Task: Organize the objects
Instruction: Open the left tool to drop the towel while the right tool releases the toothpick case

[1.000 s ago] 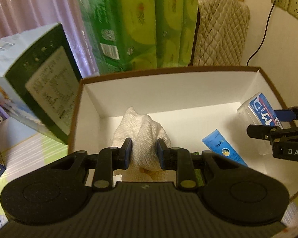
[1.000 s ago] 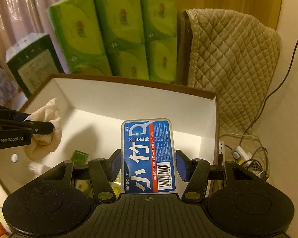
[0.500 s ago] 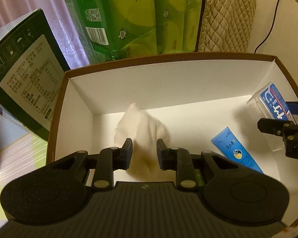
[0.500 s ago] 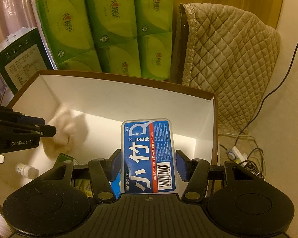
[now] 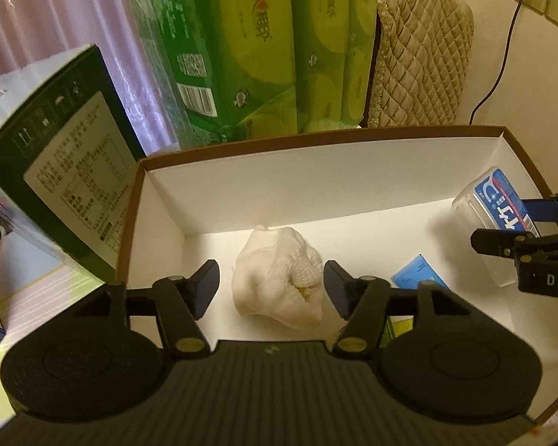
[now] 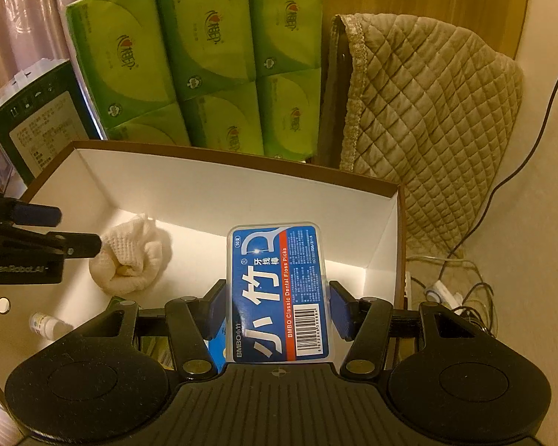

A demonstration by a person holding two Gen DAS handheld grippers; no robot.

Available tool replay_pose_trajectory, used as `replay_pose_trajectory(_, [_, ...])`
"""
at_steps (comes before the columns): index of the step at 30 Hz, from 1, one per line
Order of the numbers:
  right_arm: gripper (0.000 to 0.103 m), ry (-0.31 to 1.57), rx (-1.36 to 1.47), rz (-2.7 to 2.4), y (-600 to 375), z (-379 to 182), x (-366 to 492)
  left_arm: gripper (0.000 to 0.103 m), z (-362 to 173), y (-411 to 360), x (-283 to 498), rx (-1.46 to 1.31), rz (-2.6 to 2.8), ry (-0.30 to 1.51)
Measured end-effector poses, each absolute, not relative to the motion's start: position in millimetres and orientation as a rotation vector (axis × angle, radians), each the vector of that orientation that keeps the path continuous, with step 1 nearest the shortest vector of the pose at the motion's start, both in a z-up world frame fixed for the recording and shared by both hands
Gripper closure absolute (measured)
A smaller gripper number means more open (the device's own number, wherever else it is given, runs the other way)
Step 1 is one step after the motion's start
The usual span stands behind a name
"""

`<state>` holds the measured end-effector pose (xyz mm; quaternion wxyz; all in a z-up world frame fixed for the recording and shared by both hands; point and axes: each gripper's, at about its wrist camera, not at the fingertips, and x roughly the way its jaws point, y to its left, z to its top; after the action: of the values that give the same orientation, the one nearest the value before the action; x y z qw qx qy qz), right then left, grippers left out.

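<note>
A crumpled white cloth (image 5: pixel 279 275) lies on the floor of the white box (image 5: pixel 316 182) with a brown rim. My left gripper (image 5: pixel 271 284) hangs above it, open, its fingers apart on either side of the cloth. My right gripper (image 6: pixel 278 306) is shut on a blue-labelled box of dental floss picks (image 6: pixel 279 293), held over the right part of the white box (image 6: pixel 212 193). In the left wrist view the floss box (image 5: pixel 498 208) and right gripper show at the far right. The cloth (image 6: pixel 130 256) also shows in the right wrist view, beside the left gripper's fingers (image 6: pixel 74 243).
A blue tube (image 5: pixel 418 278), a small white bottle (image 6: pixel 44 325) and green packets (image 6: pixel 156 345) lie in the box. Green tissue packs (image 6: pixel 204 59) and a quilted cover (image 6: pixel 427 111) stand behind it. A dark green carton (image 5: pixel 55 171) stands left. Cables (image 6: pixel 457 290) lie right.
My left gripper has opened and let go of the white cloth, which dropped to the box floor. My right gripper still holds the floss box and barely moved.
</note>
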<state>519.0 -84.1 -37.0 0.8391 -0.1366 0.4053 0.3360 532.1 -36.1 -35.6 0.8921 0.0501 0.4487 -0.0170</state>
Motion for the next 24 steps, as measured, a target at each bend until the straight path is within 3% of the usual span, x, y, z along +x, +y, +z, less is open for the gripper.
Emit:
replay_pose_trajectory(2, [0.050, 0.856, -0.287, 0.707, -83.9, -37.1, 519.7, 0.037, -33.5, -34.4, 530.1, 0.101, -0.028, 0.928])
replay_pose_trajectory(14, [0.048, 0.840, -0.175, 0.699, -86.0, -18.5, 535.4, 0.028, -24.6, -26.9, 519.4, 0.083, -0.019, 0.913])
replay_pose_trajectory(18, [0.028, 0.784, -0.139, 0.705, -94.4, -8.3, 529.9, 0.024, -18.6, -23.7, 511.6, 0.062, -0.015, 0.899])
replay_pose_trajectory(24, [0.025, 0.744, -0.078, 0.740, -109.9, 9.5, 514.8, 0.021, -7.2, -20.5, 496.2, 0.031, -0.012, 0.884])
